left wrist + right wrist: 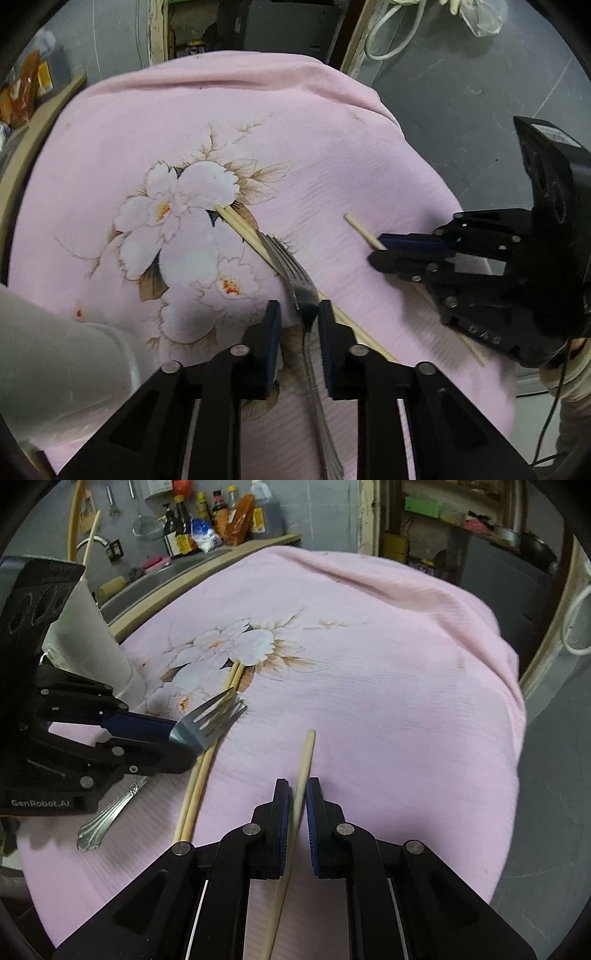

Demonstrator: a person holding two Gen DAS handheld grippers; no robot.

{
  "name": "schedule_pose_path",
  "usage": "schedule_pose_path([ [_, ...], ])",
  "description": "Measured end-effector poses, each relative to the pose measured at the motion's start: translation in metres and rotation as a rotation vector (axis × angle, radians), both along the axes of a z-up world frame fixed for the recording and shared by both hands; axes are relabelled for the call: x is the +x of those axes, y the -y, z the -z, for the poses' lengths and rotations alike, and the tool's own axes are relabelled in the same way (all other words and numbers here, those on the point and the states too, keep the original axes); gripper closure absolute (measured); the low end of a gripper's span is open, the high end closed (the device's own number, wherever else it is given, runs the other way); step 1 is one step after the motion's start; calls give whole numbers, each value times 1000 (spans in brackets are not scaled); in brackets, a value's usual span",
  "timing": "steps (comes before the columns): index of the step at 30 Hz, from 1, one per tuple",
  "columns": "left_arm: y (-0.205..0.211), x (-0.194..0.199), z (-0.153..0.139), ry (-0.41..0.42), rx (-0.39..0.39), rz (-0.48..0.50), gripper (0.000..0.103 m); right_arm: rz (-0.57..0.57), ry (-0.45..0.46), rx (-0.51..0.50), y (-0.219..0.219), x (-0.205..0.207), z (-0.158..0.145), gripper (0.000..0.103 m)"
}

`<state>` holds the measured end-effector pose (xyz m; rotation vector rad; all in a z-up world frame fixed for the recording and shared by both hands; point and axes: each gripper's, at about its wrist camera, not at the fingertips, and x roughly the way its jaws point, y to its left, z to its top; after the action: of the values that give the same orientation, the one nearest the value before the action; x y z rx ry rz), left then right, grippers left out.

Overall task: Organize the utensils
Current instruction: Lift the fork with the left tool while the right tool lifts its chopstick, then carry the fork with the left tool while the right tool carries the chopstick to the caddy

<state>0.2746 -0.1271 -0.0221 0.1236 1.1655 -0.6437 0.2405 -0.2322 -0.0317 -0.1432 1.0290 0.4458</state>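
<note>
Left gripper (298,314) pinches fork (291,269); right gripper (300,794) chopstick (306,760).

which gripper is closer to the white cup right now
Left. The left gripper, holding the fork, is right beside the white cup; the right gripper, holding a chopstick, is farther across the cloth.

The black two-finger left gripper (299,314) clamps a silver metal fork (291,273); the black right gripper (298,794), just beside it, pinches a pale wooden chopstick (303,764).
</note>
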Motion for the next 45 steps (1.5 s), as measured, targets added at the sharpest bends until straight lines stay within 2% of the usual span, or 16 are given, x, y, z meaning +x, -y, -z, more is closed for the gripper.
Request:
schedule_pose_path([
  [3, -4, 0, -3, -2, -28, -20, 102, -4, -25, -17, -6, 6, 1, 97],
  [7, -15, -19, -15, 77, -98, -49, 103, 42, -66, 17, -3, 7, -2, 100],
  [9, -22, -33, -21, 124, -120, -61, 103, 57, -28, 72, 1, -3, -8, 100],
  [13, -28, -69, -40, 340, -118, -96, 103, 113, 114, 194, 12, -32, -25, 100],
  [17, -37, -102, -58, 562, -130, -187, 103, 131, 440, 233, 8, -89, -54, 100],
  [21, -43, -119, -73, 677, -161, -253, 103, 161, 721, 235, -1, -133, -69, 100],
  [23, -49, -129, -82, 740, -166, -283, 103, 167, 816, 227, -9, -146, -74, 100],
  [28, -66, -146, -101, 838, -158, -343, 103, 181, 1018, 216, -30, -162, -93, 100],
  [32, -83, -162, -122, 913, -166, -388, 103, 205, 1144, 252, -43, -173, -112, 100],
  [36, -102, -169, -138, 983, -171, -427, 103, 207, 1216, 325, -57, -170, -130, 100],
  [41, -133, -171, -162, 1051, -179, -505, 103, 187, 1241, 432, -76, -151, -150, 100],
  [45, -164, -166, -178, 1084, -179, -577, 103, 159, 1239, 562, -90, -129, -162, 100],
])
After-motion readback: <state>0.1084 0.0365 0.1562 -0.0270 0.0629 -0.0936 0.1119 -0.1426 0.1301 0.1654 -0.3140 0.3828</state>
